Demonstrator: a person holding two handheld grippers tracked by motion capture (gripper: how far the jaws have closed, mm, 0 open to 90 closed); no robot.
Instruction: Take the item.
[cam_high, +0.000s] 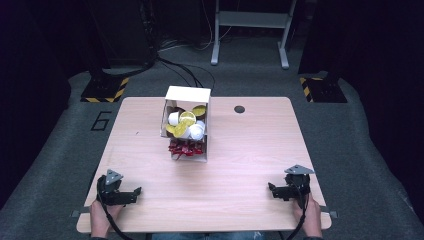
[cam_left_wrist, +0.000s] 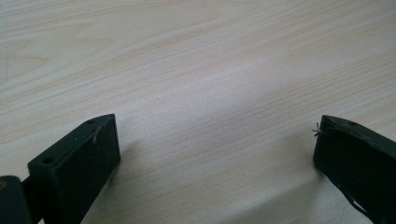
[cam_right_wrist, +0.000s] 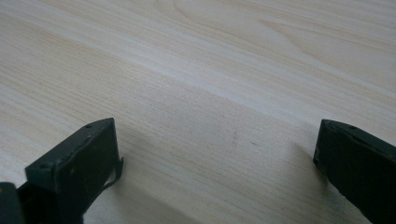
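Observation:
A white cardboard box (cam_high: 188, 95) stands in the middle of the wooden table (cam_high: 250, 150), toward the far side. Its far compartment holds several white and yellow-lidded capsules (cam_high: 186, 123); its near compartment holds red wrapped pieces (cam_high: 185, 148). My left gripper (cam_high: 134, 194) rests at the table's near left corner, held by a hand, its jaws pointing right. My right gripper (cam_high: 272, 189) rests at the near right corner, jaws pointing left. In the left gripper view the gripper (cam_left_wrist: 215, 140) stands open over bare wood. In the right gripper view the gripper (cam_right_wrist: 217, 142) is likewise open with nothing between the jaws.
A small dark round hole (cam_high: 239, 109) sits in the tabletop right of the box. Beyond the table lie grey floor, black cables (cam_high: 180, 70), a metal frame (cam_high: 250, 30) and yellow-black striped stand bases (cam_high: 105, 90).

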